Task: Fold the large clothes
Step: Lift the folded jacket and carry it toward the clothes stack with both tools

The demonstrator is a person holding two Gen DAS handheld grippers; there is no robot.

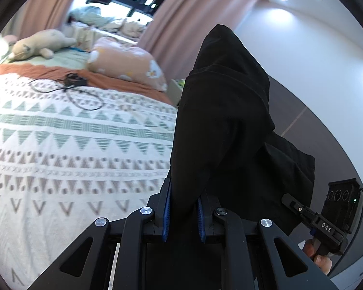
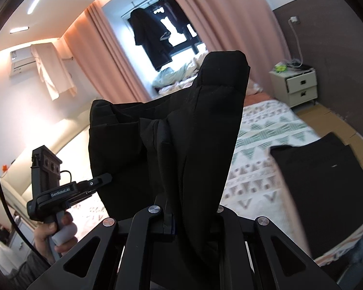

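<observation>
A black garment (image 1: 227,125) hangs in the air between both grippers, above the patterned bed. My left gripper (image 1: 184,207) is shut on one edge of it, the cloth pinched between the blue pads (image 1: 166,207). My right gripper (image 2: 193,207) is shut on another edge of the same garment (image 2: 196,133). The right gripper also shows at the lower right of the left wrist view (image 1: 300,207), and the left gripper at the lower left of the right wrist view (image 2: 94,181). Cloth hides both sets of fingertips.
The bed (image 1: 60,145) has a white and green patterned cover. A cable (image 1: 70,89), a plush toy (image 1: 38,43) and a peach pillow (image 1: 125,62) lie on it. Another black garment (image 2: 326,183) lies flat on the bed. A white nightstand (image 2: 295,87) stands by the wall.
</observation>
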